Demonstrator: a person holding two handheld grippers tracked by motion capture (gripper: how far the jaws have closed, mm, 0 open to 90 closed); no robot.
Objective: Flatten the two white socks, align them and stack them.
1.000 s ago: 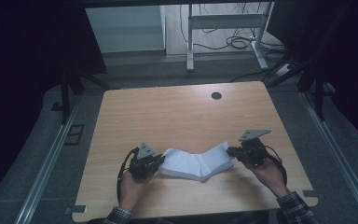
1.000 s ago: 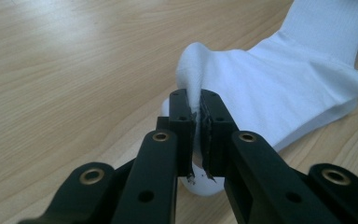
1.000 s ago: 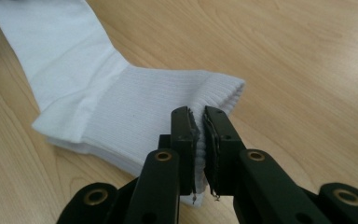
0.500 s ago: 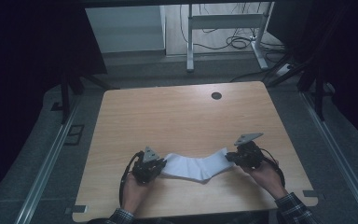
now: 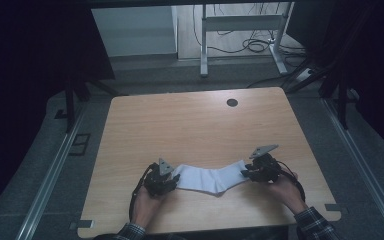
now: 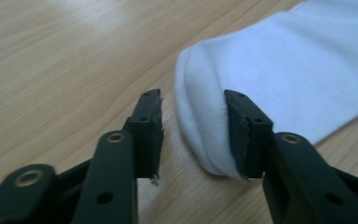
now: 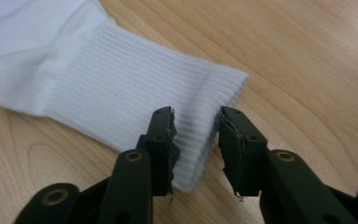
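Sock (image 5: 210, 178) lies flat on surface (image 5: 190, 130), near front edge; left tongs (image 5: 169, 181) at its left end, right tongs (image 5: 249, 172) at right end.

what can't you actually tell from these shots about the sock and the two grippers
- White sock, high view: too small to read the rib knit or the folds.
- Sock's underside: hidden against the table.
- Left gripper, left gripper view: the jaws stand apart around the toe end; whether the right jaw touches the cloth is unclear.
- Right gripper, right gripper view: the jaws stand apart at the cuff; the cuff's near corner is hidden behind the left jaw.

White sock (image 5: 211, 178) pulled flatter, lower toward near edge; left tool (image 5: 166, 181) and right tool (image 5: 250, 172) spread wider apart.
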